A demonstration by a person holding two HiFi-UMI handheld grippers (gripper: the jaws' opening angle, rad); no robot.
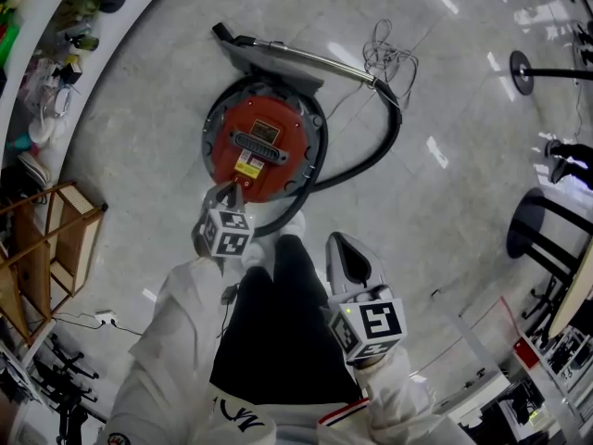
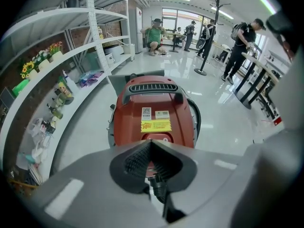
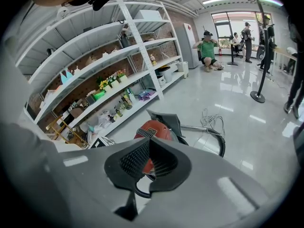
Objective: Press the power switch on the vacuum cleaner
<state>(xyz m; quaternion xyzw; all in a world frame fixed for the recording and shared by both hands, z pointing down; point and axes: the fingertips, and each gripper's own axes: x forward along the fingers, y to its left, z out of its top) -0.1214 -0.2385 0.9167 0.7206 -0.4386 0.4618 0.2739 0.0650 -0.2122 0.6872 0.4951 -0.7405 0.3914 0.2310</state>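
The red round vacuum cleaner (image 1: 262, 144) stands on the floor ahead of my legs, with a grey handle and a yellow sticker (image 1: 247, 168) on top. Its black hose (image 1: 375, 156) loops right to a metal wand (image 1: 310, 59). My left gripper (image 1: 228, 193) is shut and empty, its tips just over the vacuum's near edge. In the left gripper view the shut left gripper (image 2: 151, 142) points at a red oval panel (image 2: 159, 137) below the sticker on the vacuum (image 2: 154, 108). My right gripper (image 1: 338, 242) is shut and empty, held back by my right leg. In the right gripper view, the right gripper (image 3: 149, 139) partly hides the vacuum (image 3: 156, 127).
Curved white shelves (image 1: 51, 26) filled with small items run along the left. A wooden rack (image 1: 57, 239) stands at the lower left. A loose white cord (image 1: 389, 58) lies by the wand. A coat stand base (image 1: 522, 70) and black table legs (image 1: 547, 239) are on the right. People (image 2: 154, 34) are far off.
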